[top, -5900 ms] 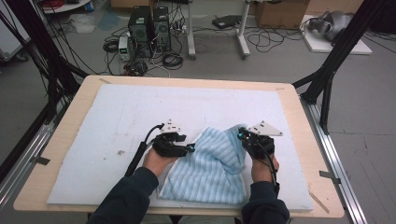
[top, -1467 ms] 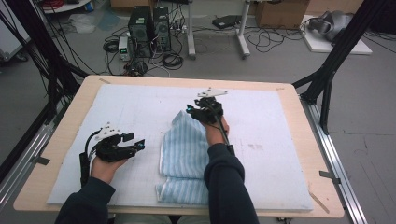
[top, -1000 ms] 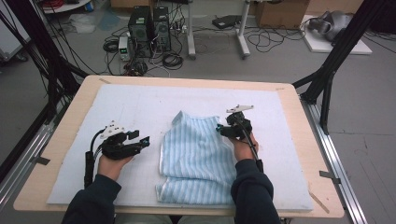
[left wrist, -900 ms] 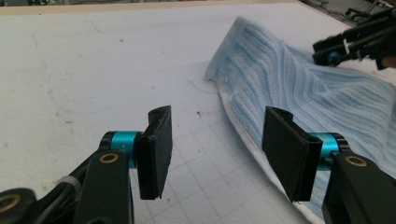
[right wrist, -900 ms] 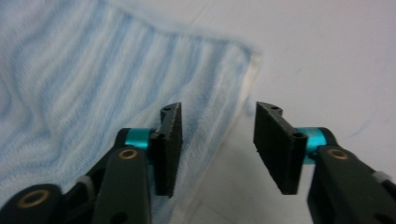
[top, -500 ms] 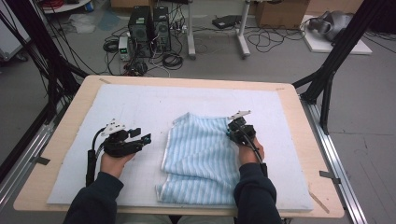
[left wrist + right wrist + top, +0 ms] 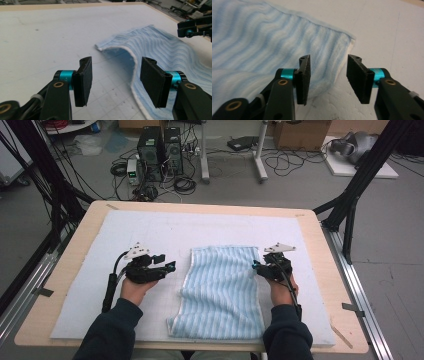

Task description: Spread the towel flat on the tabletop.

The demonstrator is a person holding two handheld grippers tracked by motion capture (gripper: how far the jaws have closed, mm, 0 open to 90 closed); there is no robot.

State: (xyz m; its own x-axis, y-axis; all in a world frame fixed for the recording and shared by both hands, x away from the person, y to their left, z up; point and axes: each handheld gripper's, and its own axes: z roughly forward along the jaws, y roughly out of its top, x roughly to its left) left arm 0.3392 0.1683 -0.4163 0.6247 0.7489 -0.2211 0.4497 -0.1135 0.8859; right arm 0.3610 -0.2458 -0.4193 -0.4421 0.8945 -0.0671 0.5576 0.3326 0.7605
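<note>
I see my left gripper (image 7: 113, 80) spread wide, gripping nothing, beside the towel's (image 7: 220, 290) raised left edge. My right gripper (image 7: 328, 78) gapes empty at its right edge. Towel lies mid-mat (image 7: 100, 250).

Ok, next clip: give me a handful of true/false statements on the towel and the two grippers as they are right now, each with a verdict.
1. The towel lies between the two grippers. True.
2. The left gripper is shut on the towel's edge. False: its jaws stand open with nothing between them, and the towel's raised edge lies just ahead.
3. The right gripper is open at the towel's right edge. True.
4. The towel is plain red. False: it has blue and white stripes.
5. The towel hangs over the front edge of the table. False: it lies wholly on the white mat.
</note>
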